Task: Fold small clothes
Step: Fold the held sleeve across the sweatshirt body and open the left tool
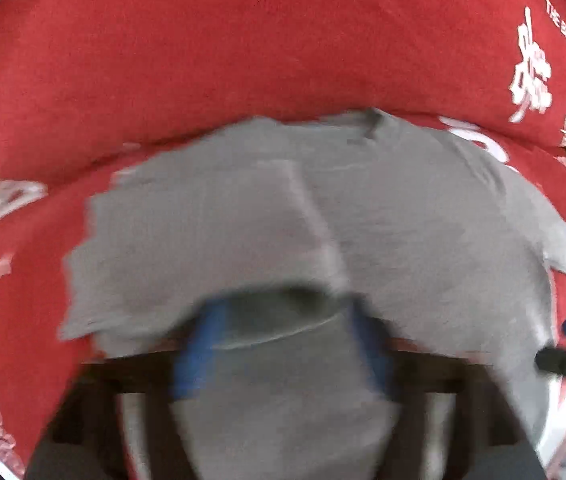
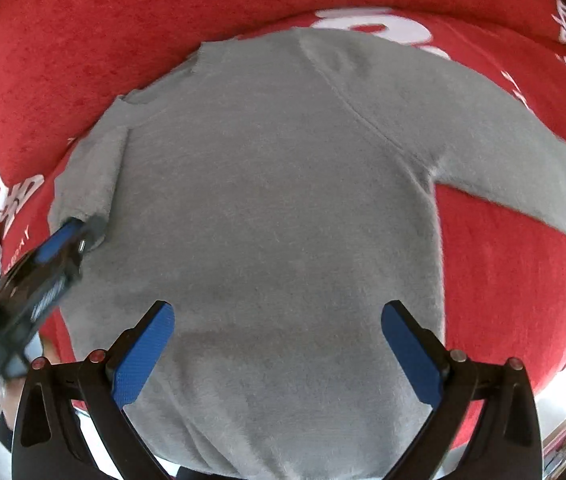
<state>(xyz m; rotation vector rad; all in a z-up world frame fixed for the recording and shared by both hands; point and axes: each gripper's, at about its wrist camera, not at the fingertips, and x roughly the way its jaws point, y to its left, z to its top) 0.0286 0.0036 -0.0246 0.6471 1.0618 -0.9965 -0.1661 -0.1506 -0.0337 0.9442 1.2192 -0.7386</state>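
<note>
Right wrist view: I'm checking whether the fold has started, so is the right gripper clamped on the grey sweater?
No: the right gripper has its blue fingers spread wide apart above the grey sweater, pinching no fabric.

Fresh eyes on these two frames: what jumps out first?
A grey sweater lies spread flat, filling the middle of both views, one sleeve stretched out to the right. Beneath it is a bright red cloth with white lettering. The right gripper hovers over the hem, jaws wide open.
</note>
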